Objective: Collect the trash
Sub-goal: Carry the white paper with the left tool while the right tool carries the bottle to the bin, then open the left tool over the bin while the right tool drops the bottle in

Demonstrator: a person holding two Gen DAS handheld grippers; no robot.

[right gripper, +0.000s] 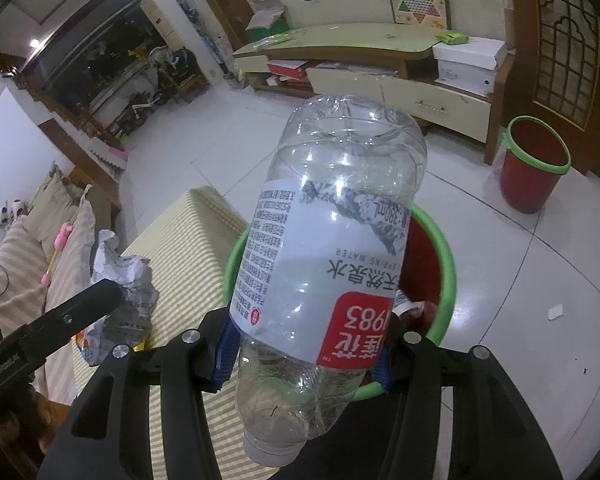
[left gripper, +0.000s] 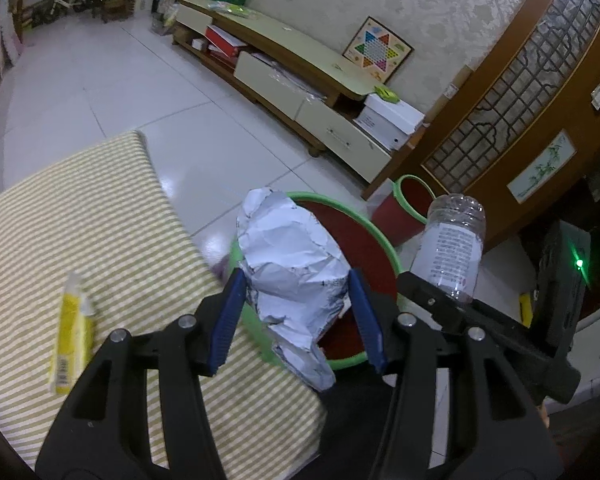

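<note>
Trash in my claws, two pieces: left gripper pinches one crumpled paper wad, right gripper clamps one clear plastic bottle, cap toward me. Both hang over the nearer red bin beside the striped table. One yellow packet lies there. Second red bin farther off.

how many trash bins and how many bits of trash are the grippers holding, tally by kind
Red bins with green rims: 2, the near bin and the far bin
Crumpled paper, in the left gripper: 1
Plastic bottle, in the right gripper: 1
Total: 4
</note>
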